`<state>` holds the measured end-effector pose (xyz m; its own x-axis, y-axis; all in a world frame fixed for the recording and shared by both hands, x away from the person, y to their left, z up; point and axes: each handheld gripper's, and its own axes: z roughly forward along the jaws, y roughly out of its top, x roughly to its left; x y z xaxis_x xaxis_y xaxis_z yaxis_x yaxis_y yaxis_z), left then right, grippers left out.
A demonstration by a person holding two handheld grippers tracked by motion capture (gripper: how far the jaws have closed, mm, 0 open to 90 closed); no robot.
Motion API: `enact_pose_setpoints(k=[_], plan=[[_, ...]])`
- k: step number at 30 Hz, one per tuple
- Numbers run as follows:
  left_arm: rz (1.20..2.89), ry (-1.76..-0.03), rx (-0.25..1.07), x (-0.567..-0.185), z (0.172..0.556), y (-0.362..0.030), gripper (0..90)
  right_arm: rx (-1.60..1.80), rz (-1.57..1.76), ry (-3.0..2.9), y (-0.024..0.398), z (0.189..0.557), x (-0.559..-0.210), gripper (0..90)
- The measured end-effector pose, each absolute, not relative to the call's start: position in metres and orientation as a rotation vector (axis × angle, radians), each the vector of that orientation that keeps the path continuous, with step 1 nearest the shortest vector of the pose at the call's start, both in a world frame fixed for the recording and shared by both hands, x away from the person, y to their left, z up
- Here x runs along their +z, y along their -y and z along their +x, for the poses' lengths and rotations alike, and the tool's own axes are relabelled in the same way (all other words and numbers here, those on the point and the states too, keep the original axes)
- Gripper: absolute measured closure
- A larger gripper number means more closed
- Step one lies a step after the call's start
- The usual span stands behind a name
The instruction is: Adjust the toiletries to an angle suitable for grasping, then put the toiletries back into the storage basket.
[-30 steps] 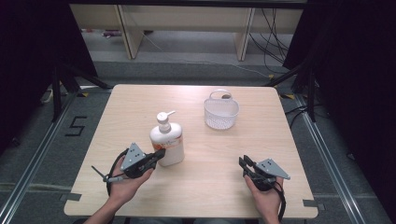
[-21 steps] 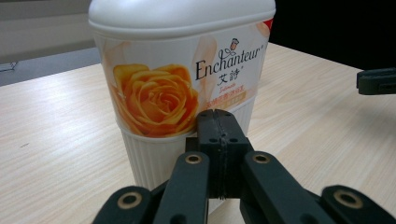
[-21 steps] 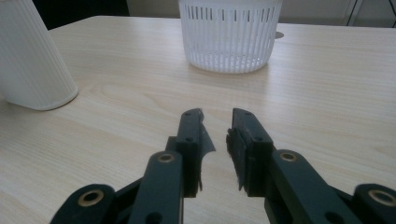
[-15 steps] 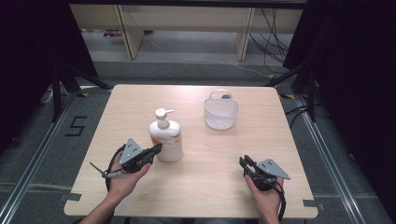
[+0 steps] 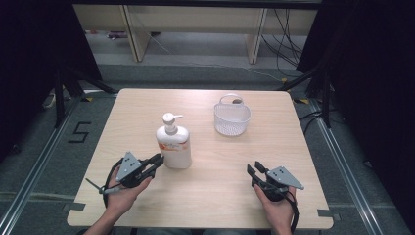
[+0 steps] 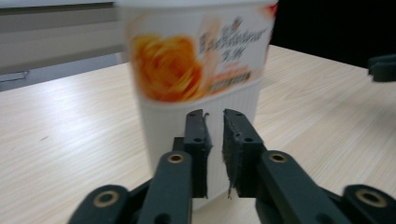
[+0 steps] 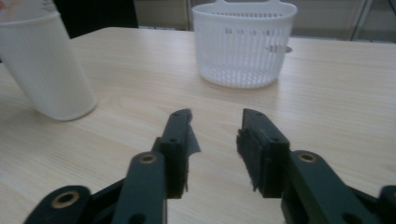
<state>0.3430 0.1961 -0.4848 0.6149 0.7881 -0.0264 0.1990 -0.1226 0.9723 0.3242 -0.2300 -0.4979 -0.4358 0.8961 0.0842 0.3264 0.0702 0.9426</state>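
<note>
From above, a pump bottle [image 5: 173, 144] stands upright near the middle of the table [image 5: 147, 103], with a white basket [image 5: 232, 117] well apart from it, farther back and to the right. The left gripper [image 5: 155, 161] lies low by the bottle's base, its tips just beside the bottle; the high view cannot settle whether they touch. The left gripper view does better: its jaws are nearly together with a narrow slit between them and nothing in it, and the bottle's ribbed lower wall and orange label [image 6: 175, 67] stand right behind the tips. The right gripper [image 5: 254, 171] sits near the table's front right; in its own view its jaws stand apart over bare wood, empty, with the slotted basket wall [image 7: 243, 44] ahead and the bottle's base at far left.
</note>
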Motion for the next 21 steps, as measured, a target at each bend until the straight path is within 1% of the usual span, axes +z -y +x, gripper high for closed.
enact_pose_setpoints(k=[1,2,3,4,5,6,7,8,9,11,12,16,20,21], plan=[[1.660,-0.846,0.629,-0.488,0.342,-0.203,73.3,1.348,1.186,-1.820,0.228,0.324,-0.496,58.7],[1.660,-0.846,0.629,-0.488,0.342,-0.203,69.9,1.348,1.186,-1.820,0.228,0.324,-0.496,58.7],[1.648,-0.858,0.635,-0.492,0.343,-0.209,69.9,1.363,1.184,-1.816,0.224,0.323,-0.494,55.2],[1.649,-0.890,0.651,-0.496,0.344,-0.216,65.9,1.388,1.186,-1.831,0.220,0.323,-0.493,51.9],[1.643,-0.904,0.662,-0.500,0.345,-0.222,57.0,1.373,1.172,-1.834,0.212,0.321,-0.489,47.3],[1.624,-0.931,0.677,-0.505,0.349,-0.231,54.0,1.401,1.151,-1.836,0.209,0.322,-0.489,46.5],[1.624,-0.931,0.677,-0.505,0.349,-0.231,49.9,1.401,1.151,-1.836,0.209,0.322,-0.489,46.5],[1.618,-0.958,0.681,-0.508,0.352,-0.237,49.9,1.382,1.124,-1.832,0.207,0.322,-0.487,45.9],[1.610,-0.969,0.682,-0.510,0.354,-0.240,44.9,1.390,1.112,-1.829,0.204,0.322,-0.485,45.4],[1.585,-0.991,0.679,-0.516,0.358,-0.245,39.8,1.426,1.105,-1.830,0.199,0.322,-0.482,45.4],[1.591,-1.005,0.687,-0.517,0.358,-0.247,35.4,1.439,1.103,-1.832,0.197,0.322,-0.478,45.4],[1.571,-1.017,0.702,-0.523,0.363,-0.251,33.2,1.455,1.087,-1.810,0.192,0.323,-0.473,45.4],[1.542,-1.021,0.716,-0.524,0.364,-0.253,31.0,1.486,1.087,-1.818,0.181,0.324,-0.466,46.1],[1.540,-1.017,0.715,-0.524,0.364,-0.253,30.6,1.488,1.073,-1.823,0.173,0.325,-0.461,46.9]])
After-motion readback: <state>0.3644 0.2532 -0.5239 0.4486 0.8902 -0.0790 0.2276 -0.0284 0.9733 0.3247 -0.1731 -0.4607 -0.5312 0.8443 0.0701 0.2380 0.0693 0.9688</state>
